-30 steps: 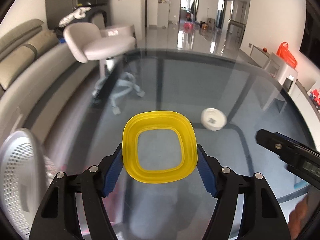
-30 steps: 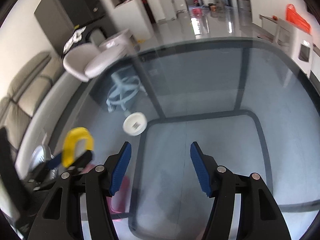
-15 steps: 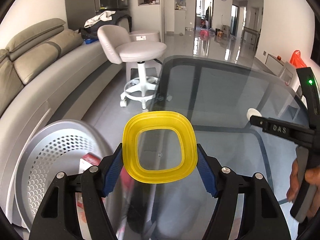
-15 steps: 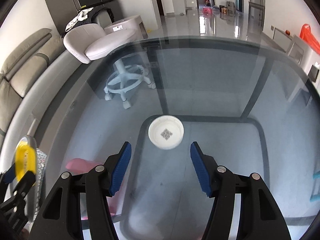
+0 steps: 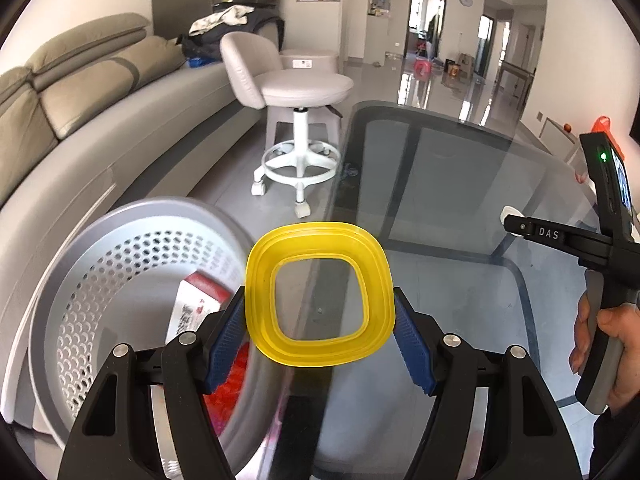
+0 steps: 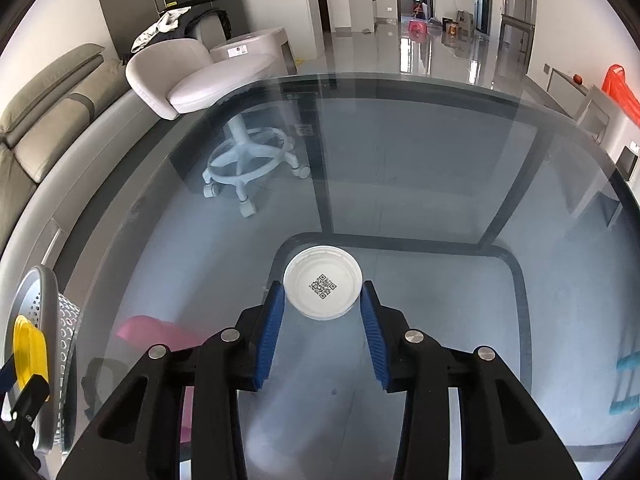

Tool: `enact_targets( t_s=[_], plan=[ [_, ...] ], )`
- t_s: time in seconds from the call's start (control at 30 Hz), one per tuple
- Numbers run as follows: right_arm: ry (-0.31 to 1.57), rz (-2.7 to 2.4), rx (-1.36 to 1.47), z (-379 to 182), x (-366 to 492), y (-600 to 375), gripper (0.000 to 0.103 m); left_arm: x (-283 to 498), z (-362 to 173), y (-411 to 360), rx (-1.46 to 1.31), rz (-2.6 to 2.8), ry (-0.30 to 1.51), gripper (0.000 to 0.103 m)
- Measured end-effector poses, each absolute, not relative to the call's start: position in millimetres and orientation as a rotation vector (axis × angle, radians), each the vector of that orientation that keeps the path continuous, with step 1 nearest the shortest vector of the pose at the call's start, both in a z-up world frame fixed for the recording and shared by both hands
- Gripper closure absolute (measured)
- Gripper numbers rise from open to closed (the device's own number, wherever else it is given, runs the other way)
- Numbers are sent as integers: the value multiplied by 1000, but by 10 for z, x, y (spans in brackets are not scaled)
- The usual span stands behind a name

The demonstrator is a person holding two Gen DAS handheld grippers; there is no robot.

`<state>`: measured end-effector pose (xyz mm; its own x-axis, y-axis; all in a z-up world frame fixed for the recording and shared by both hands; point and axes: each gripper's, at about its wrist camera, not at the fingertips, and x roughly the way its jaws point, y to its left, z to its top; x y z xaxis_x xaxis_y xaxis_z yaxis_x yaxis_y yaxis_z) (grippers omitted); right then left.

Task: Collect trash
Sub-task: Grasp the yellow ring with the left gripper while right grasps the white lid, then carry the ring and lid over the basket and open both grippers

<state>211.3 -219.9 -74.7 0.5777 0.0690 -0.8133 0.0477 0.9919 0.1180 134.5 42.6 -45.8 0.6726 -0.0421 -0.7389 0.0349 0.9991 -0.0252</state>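
Note:
My left gripper (image 5: pixel 318 308) is shut on a yellow square ring lid (image 5: pixel 320 236), held by its two sides over the glass table's left edge, just right of the grey perforated basket (image 5: pixel 132 208). A red-and-white box (image 5: pixel 196 304) lies in that basket. In the right wrist view, a white round lid (image 6: pixel 323 286) with a printed code lies on the glass table (image 6: pixel 440 200). My right gripper (image 6: pixel 323 296) is closing on it, and its blue pad tips touch the rim on both sides. The left wrist view catches the right gripper (image 5: pixel 516 226) with a hand (image 5: pixel 612 340) on its handle.
A white swivel stool (image 5: pixel 296 88) stands beyond the basket, and a beige sofa (image 5: pixel 80 92) runs along the left. Under the glass show a pink object (image 6: pixel 152 332) and a teal one (image 6: pixel 628 380). The basket (image 6: pixel 60 320) stands off the table's left edge.
My left gripper carried the yellow lid leftwards from over the table to beside the basket. My right gripper came up to the white lid and its jaws narrowed around it.

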Motion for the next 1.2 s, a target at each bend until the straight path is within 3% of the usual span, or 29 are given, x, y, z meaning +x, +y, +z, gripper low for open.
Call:
enact_targets(
  t_s=[0.27, 0.63, 1.2],
  plan=[
    [917, 69, 153, -549, 1959, -1972, 65, 1080, -328, 906, -44, 49, 811, 36],
    [854, 283, 121, -236, 1546, -925, 65, 687, -150, 1650, -93, 178, 771, 36],
    [876, 545, 20, -298, 1188, 223, 65, 615, -305, 2222, -104, 287, 803, 36]
  ],
)
